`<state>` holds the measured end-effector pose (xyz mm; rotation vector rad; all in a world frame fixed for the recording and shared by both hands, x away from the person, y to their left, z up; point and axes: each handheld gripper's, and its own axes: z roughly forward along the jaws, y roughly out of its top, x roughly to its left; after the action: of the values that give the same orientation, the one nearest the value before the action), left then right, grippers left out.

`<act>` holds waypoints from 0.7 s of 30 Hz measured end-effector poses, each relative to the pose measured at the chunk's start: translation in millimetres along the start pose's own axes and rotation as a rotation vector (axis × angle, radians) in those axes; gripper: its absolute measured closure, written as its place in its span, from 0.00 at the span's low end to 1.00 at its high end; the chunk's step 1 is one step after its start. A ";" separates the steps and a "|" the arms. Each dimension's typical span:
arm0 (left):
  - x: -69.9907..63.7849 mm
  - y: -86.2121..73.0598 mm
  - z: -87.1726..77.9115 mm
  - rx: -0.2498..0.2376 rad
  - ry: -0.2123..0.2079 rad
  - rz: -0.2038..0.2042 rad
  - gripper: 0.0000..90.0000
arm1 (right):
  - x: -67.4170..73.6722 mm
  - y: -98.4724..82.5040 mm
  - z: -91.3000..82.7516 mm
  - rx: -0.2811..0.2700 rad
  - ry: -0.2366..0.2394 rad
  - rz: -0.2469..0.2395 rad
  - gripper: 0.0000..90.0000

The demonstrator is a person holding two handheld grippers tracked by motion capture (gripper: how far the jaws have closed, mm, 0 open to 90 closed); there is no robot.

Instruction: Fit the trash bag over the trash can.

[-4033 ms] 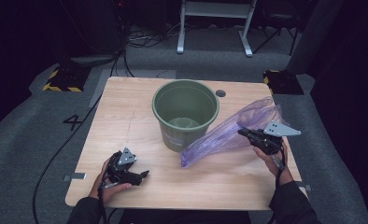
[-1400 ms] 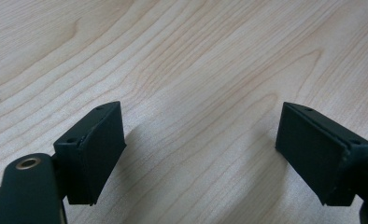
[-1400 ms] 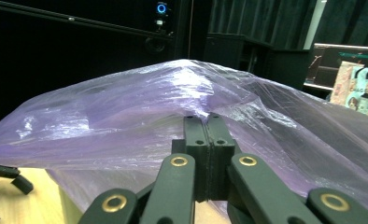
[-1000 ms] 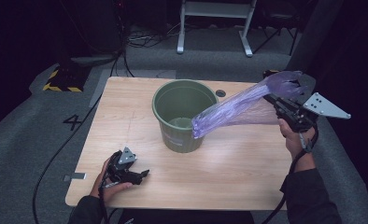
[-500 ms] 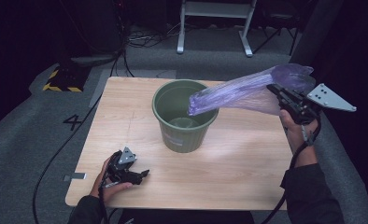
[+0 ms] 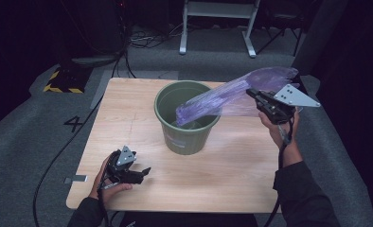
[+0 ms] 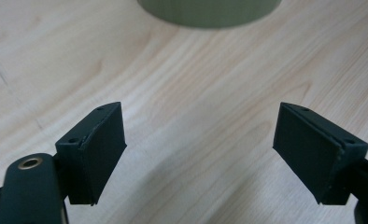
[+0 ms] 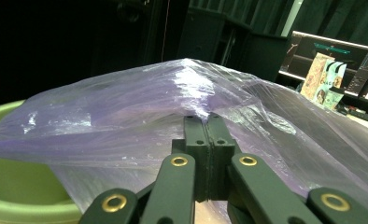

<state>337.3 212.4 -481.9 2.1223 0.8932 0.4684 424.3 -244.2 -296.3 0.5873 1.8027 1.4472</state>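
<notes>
Gripping one purple bag (image 6: 232, 97) over one green bin (image 6: 187, 118): right claw (image 6: 252, 93); left claw (image 6: 144, 171) released.

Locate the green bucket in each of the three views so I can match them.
High view: green bucket at table centre.
Left gripper view: its base at the top edge.
Right gripper view: its rim at lower left, behind the purple bag.
Shared landmark: the bucket itself.

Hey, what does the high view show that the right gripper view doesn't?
High view alone: the wooden table, the left gripper resting open on it, and the bag's free end hanging in the green bin.
Right gripper view alone: the right gripper's jaws pressed shut on the film, close up, and a screen behind.
Both: the purple bag and the bin.
</notes>
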 end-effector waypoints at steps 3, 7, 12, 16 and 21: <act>-2.8 5.8 -5.9 -0.034 0.002 -0.002 0.19 | 3.6 -1.6 3.9 0.010 0.004 -0.007 1.00; -9.0 14.8 -11.7 -0.070 -0.005 0.019 0.19 | 10.4 -4.6 10.6 0.029 0.012 -0.017 1.00; -12.1 26.8 -21.7 -0.136 -0.001 0.019 0.20 | 17.8 -5.2 16.7 0.047 0.014 -0.043 1.00; -13.6 36.3 -30.8 -0.179 0.016 0.020 0.21 | 22.7 -7.2 20.6 0.058 0.027 -0.054 1.00; -12.4 47.3 -39.8 -0.220 0.022 0.023 0.21 | 28.6 -11.8 24.6 0.069 0.049 -0.057 1.00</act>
<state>326.7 202.3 -420.6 1.9315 0.7924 0.5758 426.7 -210.8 -317.4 0.5346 1.8989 1.3773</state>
